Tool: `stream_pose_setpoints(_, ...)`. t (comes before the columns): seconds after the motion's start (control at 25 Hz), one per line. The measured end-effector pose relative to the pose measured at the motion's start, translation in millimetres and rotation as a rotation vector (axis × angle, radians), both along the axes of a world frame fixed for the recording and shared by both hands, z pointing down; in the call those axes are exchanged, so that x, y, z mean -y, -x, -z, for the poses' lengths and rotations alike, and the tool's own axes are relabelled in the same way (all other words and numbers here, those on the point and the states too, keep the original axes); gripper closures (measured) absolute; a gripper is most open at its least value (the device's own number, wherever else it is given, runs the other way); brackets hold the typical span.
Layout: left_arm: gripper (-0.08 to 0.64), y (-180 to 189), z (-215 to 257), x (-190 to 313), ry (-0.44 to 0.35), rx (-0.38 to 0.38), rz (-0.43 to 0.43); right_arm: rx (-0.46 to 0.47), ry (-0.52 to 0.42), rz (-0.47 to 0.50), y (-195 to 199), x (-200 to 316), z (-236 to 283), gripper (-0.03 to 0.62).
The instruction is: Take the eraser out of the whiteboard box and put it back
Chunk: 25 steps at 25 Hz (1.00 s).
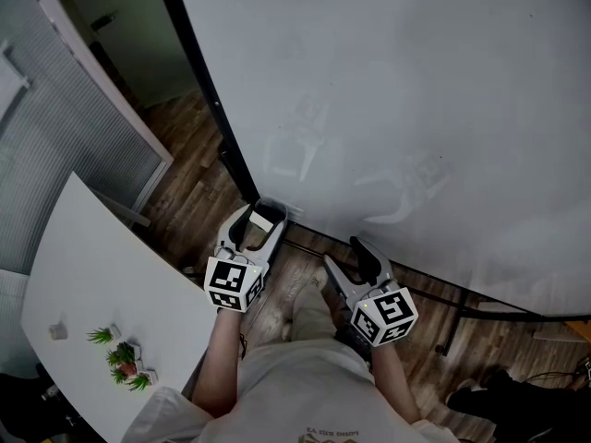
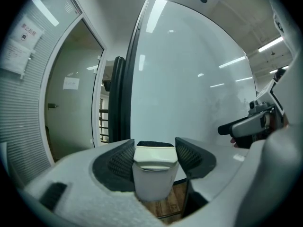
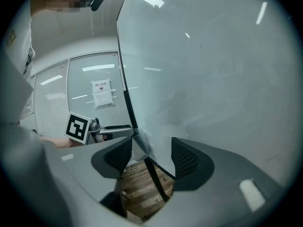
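My left gripper (image 1: 262, 212) has the eraser (image 2: 151, 171) clamped between its two jaws, the ribbed dark pads pressing on its left and right sides. The eraser is a small block: a smooth off-white plastic body with rounded corners and a shallow ledge across the near face, and a strip of black felt along its far edge. It sits upright in the grip, felt side toward the whiteboard (image 1: 416, 109) but apart from it. From the head view it shows as a pale patch between the jaw tips, low at the board's left edge.

My right gripper (image 3: 151, 150) is open and holds nothing. Between its jaws I see only the board's dark frame (image 3: 142, 141) and the wood floor (image 3: 142, 193) beyond. It is held to the right of the left one, well apart from it, pointing the same way at the lower part of the board.

The board is pale grey and glossy, with ceiling lights reflected in it and faint mirror images of both grippers. To the near left stands a white table (image 1: 92, 284) with a few little green plants (image 1: 120, 358) on it. I cannot make out the box in any view.
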<state>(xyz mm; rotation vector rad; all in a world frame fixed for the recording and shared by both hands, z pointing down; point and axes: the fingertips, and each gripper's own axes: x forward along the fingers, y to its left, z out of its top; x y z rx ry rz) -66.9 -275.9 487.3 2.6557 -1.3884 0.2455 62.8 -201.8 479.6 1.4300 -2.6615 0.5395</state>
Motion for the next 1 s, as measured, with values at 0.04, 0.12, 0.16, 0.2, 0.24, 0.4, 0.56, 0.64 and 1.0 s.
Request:
stream_pose_setpoints(0.04, 0.293, 0.6, 0.2, -0.8, 0.001, -0.005, 0.002, 0.0, -0.002, 0.001, 0.0, -1.1, 0.2, 0.328)
stream_pose_setpoints(0.12, 0.293, 3.0, 2.6, -2.8, 0.005, -0.034, 0.011, 0.0, -0.008, 0.003, 0.1, -3.5, 1.4, 0.328)
stream_pose_setpoints(0.16, 0.293, 4.3, 4.6, -3.6, 0.006, -0.05, 0.016, 0.001, -0.011, 0.003, 0.0, -4.6, 2.4, 0.328)
stream_pose_setpoints(0.2, 0.293, 5.4, 6.8, -4.4, 0.005, -0.06, 0.02, 0.002, -0.015, 0.003, -0.2, -5.4, 3.9, 0.328)
stream_pose_setpoints(0.24, 0.293, 6.4, 8.9, -5.5, 0.002, -0.062, 0.023, 0.003, -0.018, 0.002, -0.3, -6.1, 5.6, 0.328)
stream_pose_setpoints(0.4, 0.295, 10.1, 19.2, -12.8, -0.019, -0.061, 0.032, 0.0, -0.033, 0.006, 0.5, -9.6, 12.1, 0.328)
stream_pose_setpoints(0.56, 0.295, 15.2, 31.5, -24.2, -0.043, -0.075, 0.037, -0.004, -0.055, 0.007, 1.0, -15.6, 19.3, 0.328)
stream_pose_setpoints(0.64, 0.296, 17.9, 37.7, -30.4, -0.057, -0.081, 0.041, 0.0, -0.067, 0.009, 1.8, -19.2, 23.8, 0.328)
stream_pose_setpoints(1.0, 0.32, 17.8, 55.8, -59.1, -0.094, -0.113, 0.027, 0.043, -0.135, 0.036, 17.2, -36.9, 53.8, 0.351)
